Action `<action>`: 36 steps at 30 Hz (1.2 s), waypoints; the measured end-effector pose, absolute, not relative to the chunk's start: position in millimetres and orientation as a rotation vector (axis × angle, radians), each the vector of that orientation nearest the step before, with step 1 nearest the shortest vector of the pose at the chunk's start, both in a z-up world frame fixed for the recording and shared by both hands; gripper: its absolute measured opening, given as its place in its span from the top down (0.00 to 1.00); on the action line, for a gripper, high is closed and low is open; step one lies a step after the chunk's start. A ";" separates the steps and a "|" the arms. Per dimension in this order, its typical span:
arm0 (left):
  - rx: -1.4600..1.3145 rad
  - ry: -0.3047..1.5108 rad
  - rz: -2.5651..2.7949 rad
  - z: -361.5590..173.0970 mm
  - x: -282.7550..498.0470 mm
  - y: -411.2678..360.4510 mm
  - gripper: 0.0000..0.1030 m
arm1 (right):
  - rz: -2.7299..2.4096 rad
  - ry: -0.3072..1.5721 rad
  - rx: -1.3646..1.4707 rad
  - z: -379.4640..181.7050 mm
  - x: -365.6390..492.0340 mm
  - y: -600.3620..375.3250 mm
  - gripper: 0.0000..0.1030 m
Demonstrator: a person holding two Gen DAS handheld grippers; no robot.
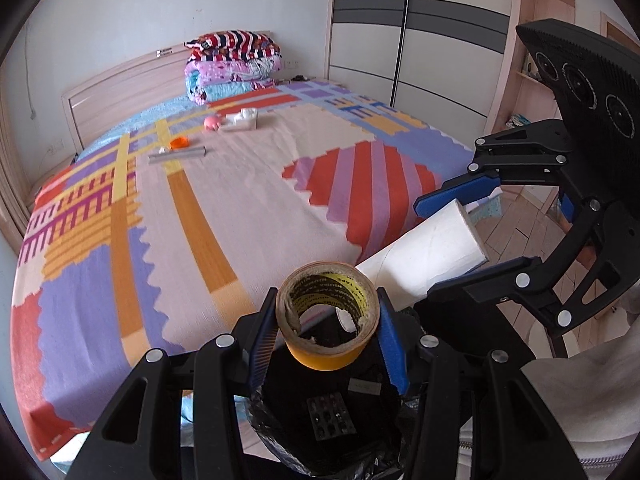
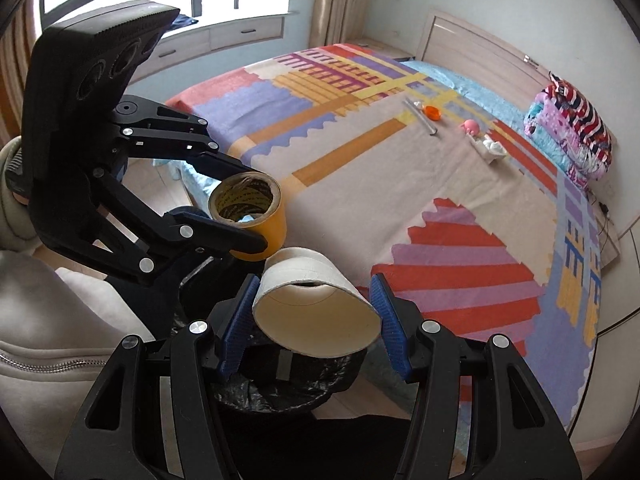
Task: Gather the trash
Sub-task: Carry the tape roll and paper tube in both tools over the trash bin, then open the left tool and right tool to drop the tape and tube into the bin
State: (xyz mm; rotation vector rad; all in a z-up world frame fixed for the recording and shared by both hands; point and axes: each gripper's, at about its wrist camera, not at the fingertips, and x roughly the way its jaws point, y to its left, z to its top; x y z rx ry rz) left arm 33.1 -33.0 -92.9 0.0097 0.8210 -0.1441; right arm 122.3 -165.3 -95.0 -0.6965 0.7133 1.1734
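Both tongs loaded above the bin
Left tongs clamp a tape roll; right tongs pinch a white tube beside it

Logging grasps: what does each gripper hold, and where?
Left gripper: tape roll, by its outer sides. Right gripper: cardboard tube, across its sides.

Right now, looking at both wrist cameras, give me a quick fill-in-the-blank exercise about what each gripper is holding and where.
1. The left gripper holds a roll of ____ tape.
2. The right gripper holds a white cardboard ____.
3. Both items hang over a bin lined with a ____ bag.
4. The orange cap lies on the ____.

Missing words: yellow; tube; black; bed
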 end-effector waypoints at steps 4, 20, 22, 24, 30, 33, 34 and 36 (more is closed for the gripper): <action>-0.005 0.861 -0.157 -109.0 34.0 -34.0 0.56 | 1.174 0.768 -0.688 -113.6 122.3 -163.9 0.45; -0.022 1.018 -0.165 -182.7 45.9 -35.5 0.56 | 1.108 0.964 -0.680 -189.4 129.6 -147.5 0.45; -0.031 1.036 -0.168 -192.0 47.0 -34.6 0.56 | 1.113 0.984 -0.676 -196.9 128.6 -145.4 0.45; -0.029 1.050 -0.171 -200.7 48.2 -35.1 0.56 | 1.098 0.993 -0.685 -205.1 128.5 -142.6 0.45; -0.028 1.090 -0.169 -223.0 51.1 -35.5 0.56 | 1.097 1.063 -0.680 -233.3 128.9 -134.7 0.45; -0.027 1.110 -0.159 -232.2 52.6 -33.8 0.56 | 1.093 1.090 -0.676 -242.9 131.5 -128.1 0.45; -0.030 1.116 -0.157 -234.4 53.0 -32.8 0.56 | 1.090 1.097 -0.676 -245.3 131.9 -127.5 0.45; -0.036 1.124 -0.157 -237.5 53.6 -32.7 0.56 | 1.090 1.107 -0.674 -248.4 134.7 -124.8 0.45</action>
